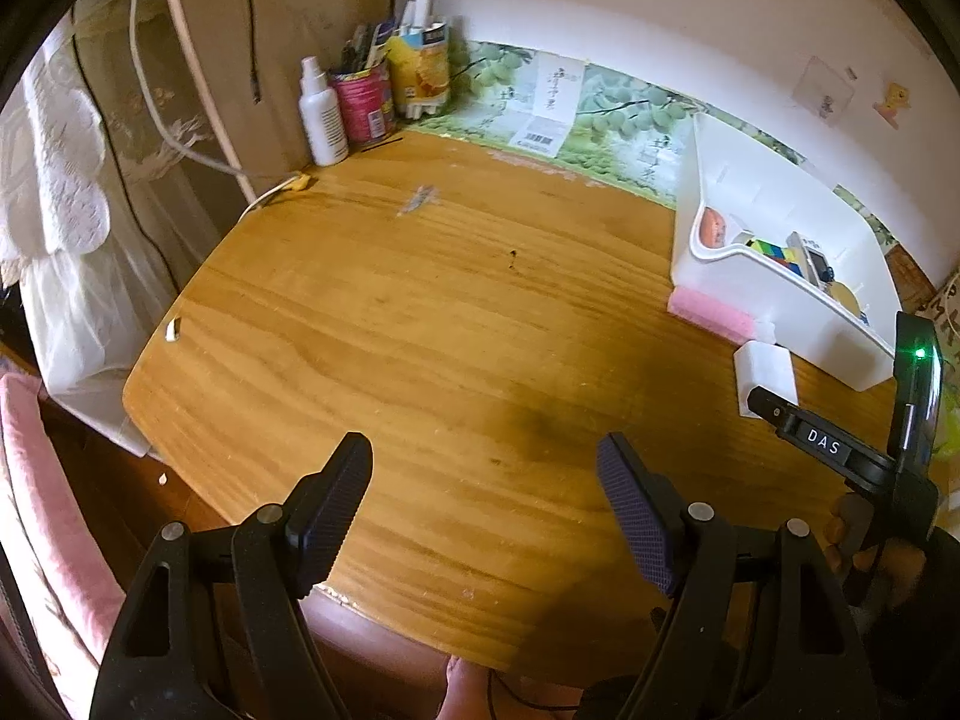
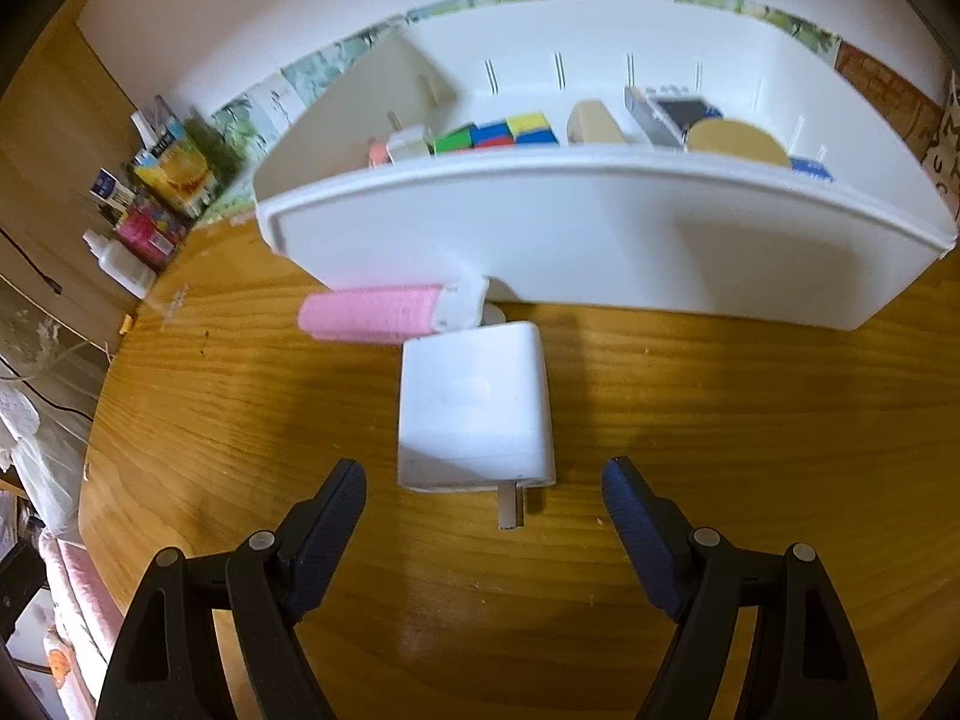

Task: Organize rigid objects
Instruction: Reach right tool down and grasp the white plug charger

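Note:
A white charger plug [image 2: 474, 402] lies flat on the wooden table, its metal prong pointing toward my right gripper [image 2: 483, 489]. That gripper stands open just short of the plug, nothing between its fingers. Beyond the plug lies a pink and white stick-shaped object [image 2: 384, 312] against the white bin [image 2: 600, 234], which holds a colour cube [image 2: 498, 132], a small white plug, a tan block, a round gold lid and other items. My left gripper [image 1: 483, 471] hangs open over bare table. From the left wrist, the charger plug [image 1: 765, 375], pink object [image 1: 711, 306] and white bin [image 1: 798, 300] sit at the right.
At the back left corner stand a white spray bottle [image 1: 323, 114], a red can of pens [image 1: 363, 99] and a yellow carton [image 1: 420, 69]. A cable [image 1: 264, 195] trails over the left table edge. The other gripper's black body [image 1: 840, 450] and a hand show at the right.

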Available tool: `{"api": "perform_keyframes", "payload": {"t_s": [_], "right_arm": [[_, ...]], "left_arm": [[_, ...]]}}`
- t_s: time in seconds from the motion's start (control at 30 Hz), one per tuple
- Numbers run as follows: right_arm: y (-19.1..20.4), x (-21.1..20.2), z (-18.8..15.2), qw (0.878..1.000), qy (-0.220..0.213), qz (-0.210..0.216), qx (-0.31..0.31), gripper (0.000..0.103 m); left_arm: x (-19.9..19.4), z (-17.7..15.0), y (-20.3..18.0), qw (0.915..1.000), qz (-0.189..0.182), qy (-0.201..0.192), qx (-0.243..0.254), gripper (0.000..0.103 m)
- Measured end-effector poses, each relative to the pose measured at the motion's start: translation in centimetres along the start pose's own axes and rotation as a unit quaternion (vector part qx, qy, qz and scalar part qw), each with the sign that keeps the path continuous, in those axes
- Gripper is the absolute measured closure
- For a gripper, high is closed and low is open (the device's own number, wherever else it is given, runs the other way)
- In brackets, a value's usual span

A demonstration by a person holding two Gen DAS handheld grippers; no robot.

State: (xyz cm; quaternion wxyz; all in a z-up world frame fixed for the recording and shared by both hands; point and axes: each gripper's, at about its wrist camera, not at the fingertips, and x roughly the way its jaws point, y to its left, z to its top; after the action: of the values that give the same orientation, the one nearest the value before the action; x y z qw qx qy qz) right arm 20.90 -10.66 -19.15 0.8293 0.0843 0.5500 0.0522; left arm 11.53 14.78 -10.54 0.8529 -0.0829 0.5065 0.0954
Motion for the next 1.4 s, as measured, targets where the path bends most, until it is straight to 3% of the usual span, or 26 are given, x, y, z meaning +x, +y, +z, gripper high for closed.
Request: {"api": "perform_keyframes", "payload": {"t_s": [0.4, 0.6, 0.77, 1.17, 1.4], "right_arm": [[1.0, 1.1, 0.4, 0.999, 0.015, -0.024, -0.036, 0.022], [1.2, 1.3, 0.5, 0.997, 0.009, -0.048, -0.054, 0.036], [1.4, 1.2, 0.5, 0.997, 0.008, -0.038, -0.061, 0.046], [1.3, 0.9, 0.3, 0.998, 0.016, -0.034, -0.060, 0.047], [2.0, -0.7, 0.1, 0.997, 0.023, -0.008, -0.069, 0.047]], "left_arm": [[-0.2, -1.1, 1.4, 0.9990, 0.024, 0.009, -0.035, 0.023], [-0.2, -1.3, 1.5, 0.9987, 0.030, 0.014, -0.038, 0.023], [-0.3, -1.5, 1.6, 0.9985, 0.034, 0.015, -0.040, 0.023], [-0.2, -1.6, 1.2, 0.9991, 0.027, 0.018, -0.029, 0.023], [0.1, -1.3, 0.4, 0.9996, 0.015, 0.021, -0.014, 0.023]]}}
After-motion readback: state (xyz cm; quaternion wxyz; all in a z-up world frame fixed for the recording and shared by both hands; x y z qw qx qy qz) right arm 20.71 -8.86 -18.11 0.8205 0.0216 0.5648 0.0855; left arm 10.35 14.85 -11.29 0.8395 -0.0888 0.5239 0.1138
